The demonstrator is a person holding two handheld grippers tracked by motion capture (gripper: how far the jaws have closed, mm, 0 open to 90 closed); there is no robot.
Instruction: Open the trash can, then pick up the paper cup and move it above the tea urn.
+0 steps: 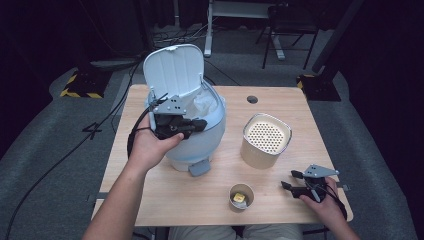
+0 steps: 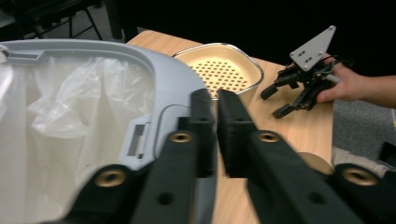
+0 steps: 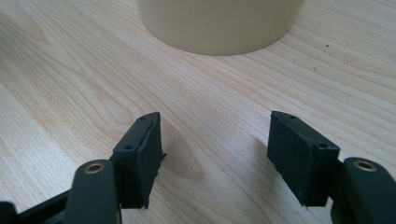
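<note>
I see the pedal bin [image 1: 200,135] at the table's [image 1: 165,200] left, lid [image 1: 174,70] raised, white liner [image 2: 70,116] inside. My left gripper [image 2: 216,116] hovers over its rim, jaws together, gripping nothing. My right gripper [image 3: 215,154], jaws spread, rests near the perforated beige container [image 1: 266,141] and paper cup [image 1: 241,197].

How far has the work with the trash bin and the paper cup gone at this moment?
Done: the trash bin has its lid raised and a white liner inside. In hand: nothing; the left gripper is shut at the bin's rim, and the right gripper is open over bare table. Left: the paper cup with its yellow piece stands untouched.
</note>
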